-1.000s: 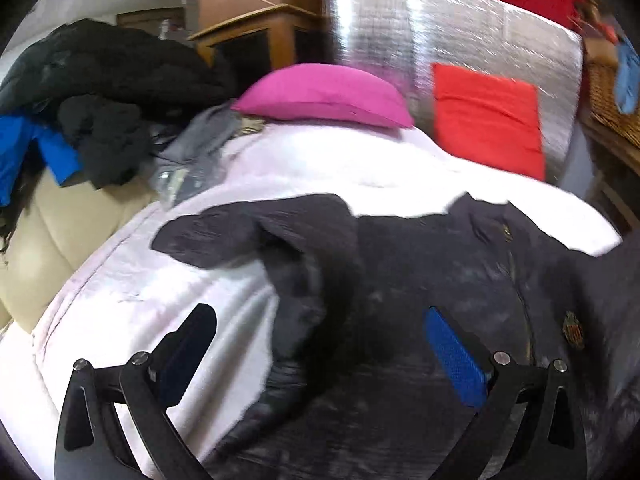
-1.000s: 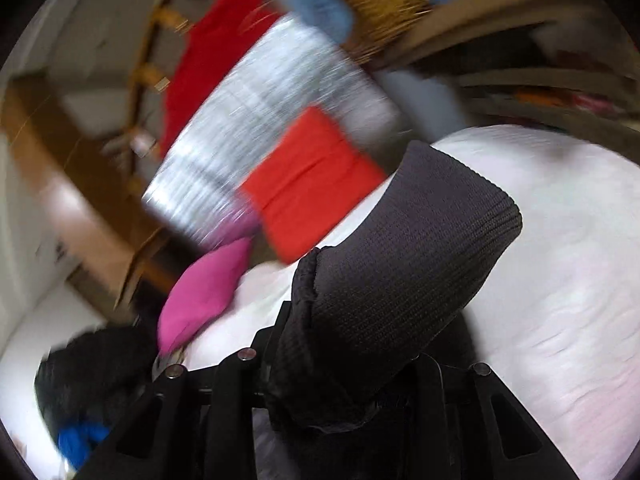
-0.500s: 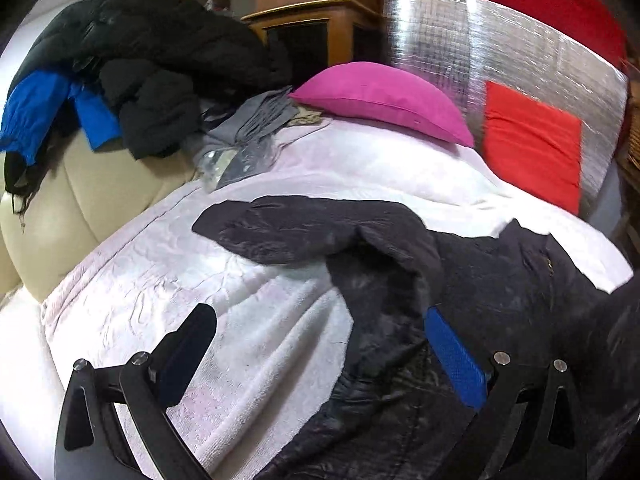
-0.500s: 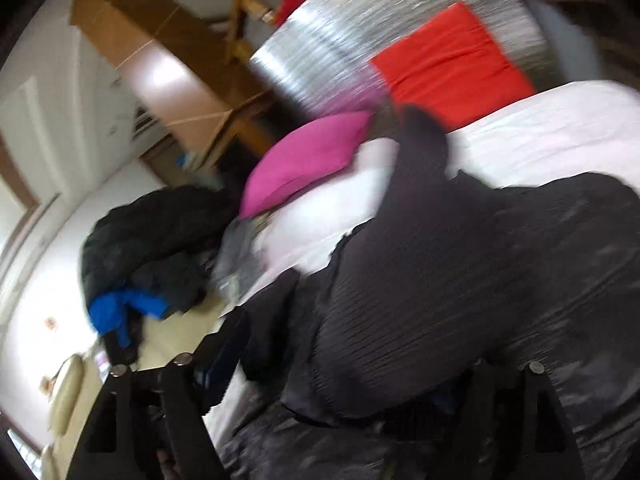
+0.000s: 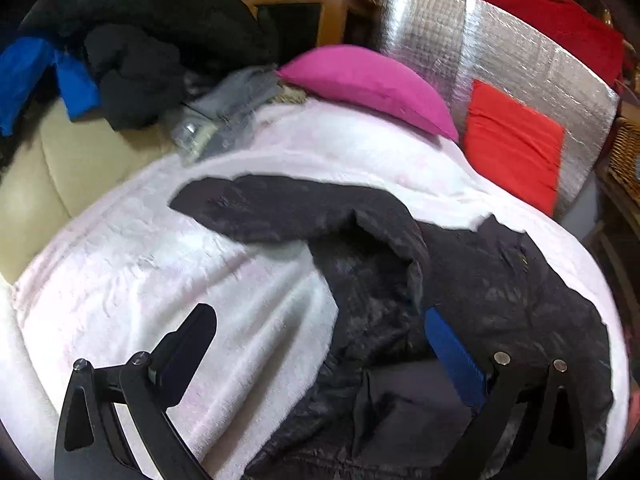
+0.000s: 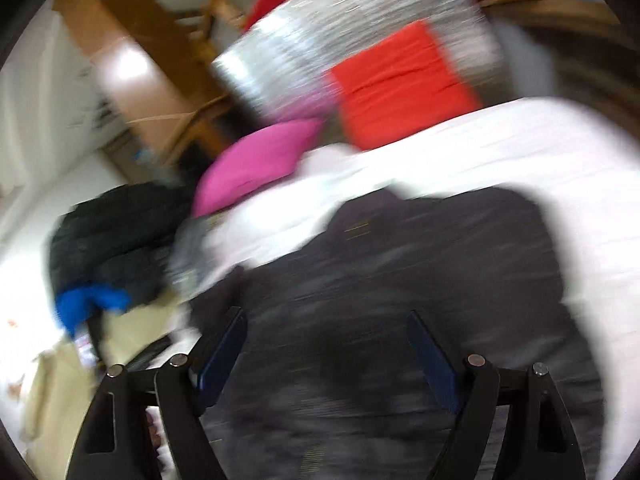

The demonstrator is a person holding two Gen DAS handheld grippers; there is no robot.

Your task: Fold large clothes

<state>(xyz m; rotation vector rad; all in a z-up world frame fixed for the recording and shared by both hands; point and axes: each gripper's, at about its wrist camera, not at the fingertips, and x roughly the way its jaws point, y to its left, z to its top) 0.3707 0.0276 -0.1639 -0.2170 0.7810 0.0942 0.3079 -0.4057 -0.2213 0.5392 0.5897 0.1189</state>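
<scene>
Released from the right gripper (image 6: 326,344), now spread wide and empty like the left gripper (image 5: 320,344), the sleeve (image 5: 288,216) lies across the jacket (image 5: 500,280) below the pink pillow (image 5: 368,84); smooth it flat before folding.

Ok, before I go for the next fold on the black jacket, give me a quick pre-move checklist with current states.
1. Right gripper empty, jaws apart: ok.
2. Left gripper open, nothing pinched: ok.
3. Black jacket lying on the white blanket: ok.
4. Sleeve folded in: not ok, it stretches out over the blanket.
5. Pink pillow clear of the jacket: ok.
6. Jacket's right edge flat: cannot tell, the right wrist view is blurred.
</scene>
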